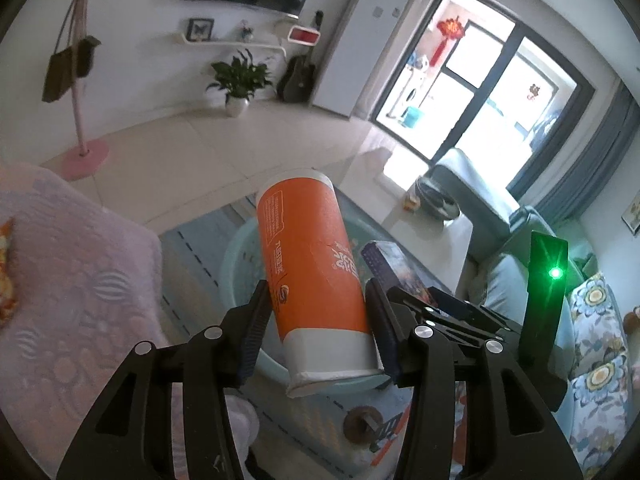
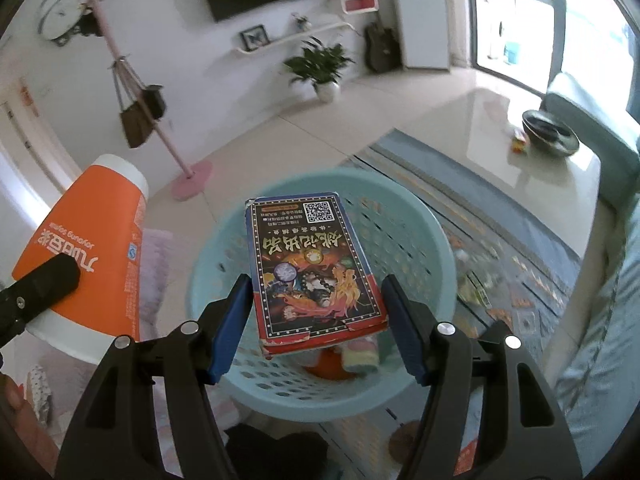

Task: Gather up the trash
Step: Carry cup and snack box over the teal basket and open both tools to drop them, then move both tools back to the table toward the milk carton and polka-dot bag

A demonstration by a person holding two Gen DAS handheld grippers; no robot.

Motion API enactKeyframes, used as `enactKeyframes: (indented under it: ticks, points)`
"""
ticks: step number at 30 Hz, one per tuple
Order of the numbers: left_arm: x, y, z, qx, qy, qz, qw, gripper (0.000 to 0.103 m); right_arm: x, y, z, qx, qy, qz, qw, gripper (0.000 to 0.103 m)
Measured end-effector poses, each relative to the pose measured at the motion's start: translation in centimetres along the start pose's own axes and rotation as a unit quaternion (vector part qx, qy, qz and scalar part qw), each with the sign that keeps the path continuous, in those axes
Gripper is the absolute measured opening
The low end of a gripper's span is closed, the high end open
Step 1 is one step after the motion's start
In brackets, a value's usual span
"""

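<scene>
The left gripper (image 1: 318, 320) clamps an orange paper cup (image 1: 310, 268) between both pads, the cup's long axis running from 6 o'clock toward 12 o'clock in the left wrist view, leaning slightly toward 11. Its white rim end points away from the camera and its white base end sits near the lens. The cup is orange with white bands at both ends and white printed lettering.

The right gripper (image 2: 316, 320) holds a flat printed box (image 2: 312, 268) above the light blue basket (image 2: 424, 236). The left pad touches the box's edge; at the right pad a small gap shows, so the grip there is hard to judge. The box's long axis runs from 6 to 12 o'clock, QR-code end farthest from the camera. It is dark blue and red with a dragon picture and yellow characters, seen upside down.

Inside the basket, at 6 o'clock under the box, something orange and a pale folded cloth are partly hidden.
</scene>
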State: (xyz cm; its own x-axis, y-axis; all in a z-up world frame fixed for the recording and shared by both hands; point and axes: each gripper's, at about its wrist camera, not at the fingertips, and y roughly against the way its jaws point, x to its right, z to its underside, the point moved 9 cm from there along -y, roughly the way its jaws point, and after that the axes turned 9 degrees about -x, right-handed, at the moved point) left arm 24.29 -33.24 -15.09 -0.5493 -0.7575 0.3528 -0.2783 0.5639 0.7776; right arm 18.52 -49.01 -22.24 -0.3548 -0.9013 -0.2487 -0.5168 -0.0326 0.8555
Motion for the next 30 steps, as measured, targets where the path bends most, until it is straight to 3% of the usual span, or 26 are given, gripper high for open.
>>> enactKeyframes:
  ticks: [5,7,11,19,30]
  points:
    - [-0.1,-1.5,0.5,-0.013,0.003,0.003,0.9999,0.051,0.8,-0.9,0.7,-0.014,-0.005,0.005,1.0,0.064]
    - [-0.3,-1.5,0.8,-0.016,0.005,0.003,0.9999,0.058,0.7,-0.9,0.9,-0.016,-0.004,0.006,1.0,0.064]
    - [-0.7,-0.9,1.1,-0.012,0.012,0.0,0.9999,0.063,0.4,-0.9,0.9,-0.018,-0.008,-0.001,1.0,0.064]
    - [-2.5,3.0,2.6,0.017,0.033,0.011,0.9993,0.074,-1.7,0.7,1.2,-0.006,0.0,-0.01,1.0,0.068]
    - [-3.1,11.8,4.7,0.089,0.017,0.01,0.9958,0.074,-9.5,6.0,2.0,0.044,0.073,-0.025,0.996,0.068]
